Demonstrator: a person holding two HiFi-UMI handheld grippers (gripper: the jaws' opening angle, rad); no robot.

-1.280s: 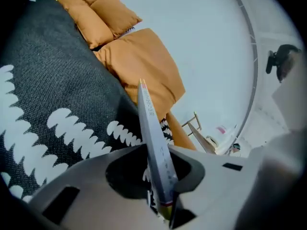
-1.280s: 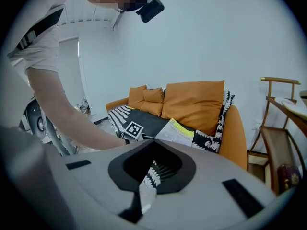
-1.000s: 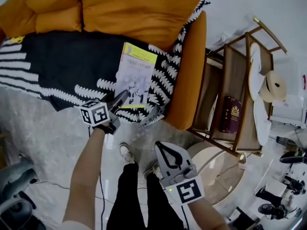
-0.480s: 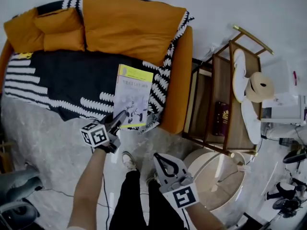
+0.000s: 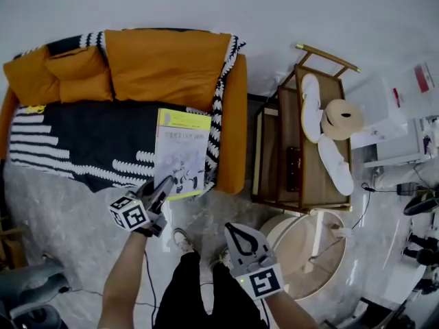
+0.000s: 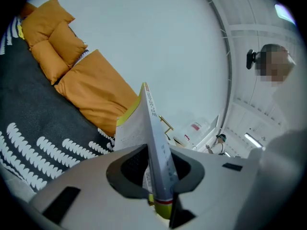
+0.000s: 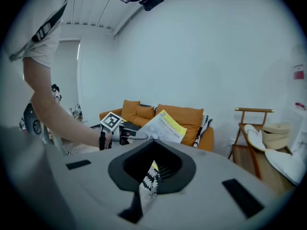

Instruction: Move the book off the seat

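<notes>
The book (image 5: 182, 153), pale grey with a yellow band at its top, hangs above the front edge of the orange sofa's seat (image 5: 82, 142). My left gripper (image 5: 164, 187) is shut on the book's lower edge. In the left gripper view the book (image 6: 149, 128) stands edge-on between the jaws, its spine upward. My right gripper (image 5: 230, 227) hovers low over the floor by the person's legs, its tips together with nothing between them. The right gripper view shows the book (image 7: 165, 125) tilted up in front of the sofa.
A black blanket with white fern marks (image 5: 75, 149) covers the seat, with orange cushions (image 5: 161, 67) behind. Right of the sofa stands a wooden rack (image 5: 302, 149) bearing white slippers and a hat. A round pale stool (image 5: 309, 249) sits near my right gripper. The person's legs are below.
The left gripper has drawn back toward the person with the book, which has come from the middle of the seat to its front edge. The right gripper has barely moved.
</notes>
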